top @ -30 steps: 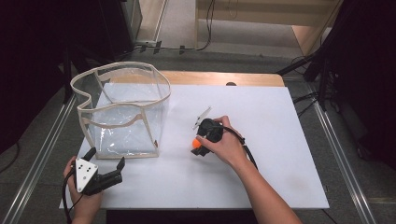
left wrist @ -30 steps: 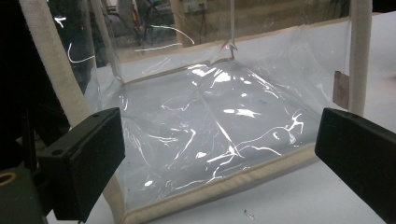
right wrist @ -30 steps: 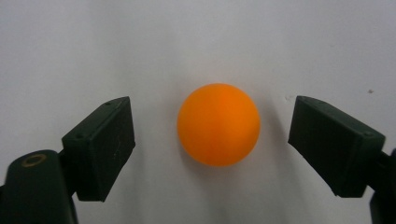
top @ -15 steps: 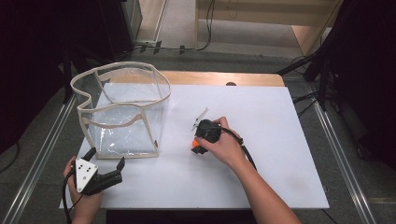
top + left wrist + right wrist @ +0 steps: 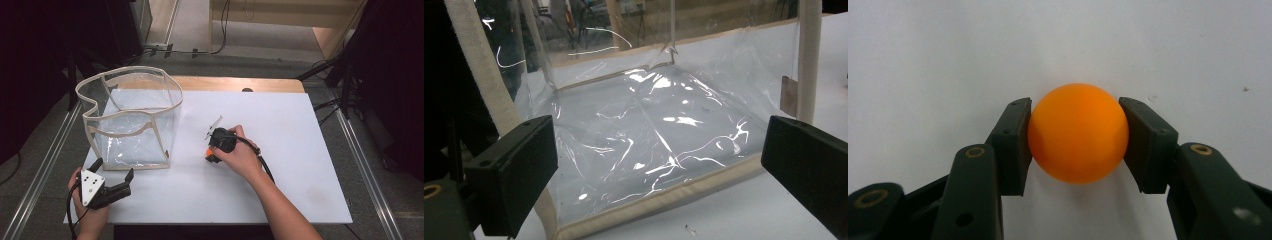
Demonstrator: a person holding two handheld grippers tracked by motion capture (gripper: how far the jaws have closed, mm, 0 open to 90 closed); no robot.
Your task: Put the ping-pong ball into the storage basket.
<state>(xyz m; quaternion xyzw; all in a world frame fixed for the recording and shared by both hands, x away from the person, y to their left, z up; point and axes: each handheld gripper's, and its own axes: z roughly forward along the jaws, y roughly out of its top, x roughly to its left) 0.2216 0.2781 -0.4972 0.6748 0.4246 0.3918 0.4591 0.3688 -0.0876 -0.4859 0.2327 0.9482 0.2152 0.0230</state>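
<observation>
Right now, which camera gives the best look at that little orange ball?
The right gripper view: the orange ball sits large and sharp between the hand-held gripper's jaws. The high view shows just an orange speck by the hand; the left gripper view faces the clear bag.

Left claw (image 5: 114,176) jaws wide apart; right claw (image 5: 1075,135) clamped tight.

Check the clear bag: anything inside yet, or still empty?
Empty. The clear bag stands upright with its top open, and through its walls just bare floor shows. The orange ball sits outside, clamped in the right claw.
</observation>
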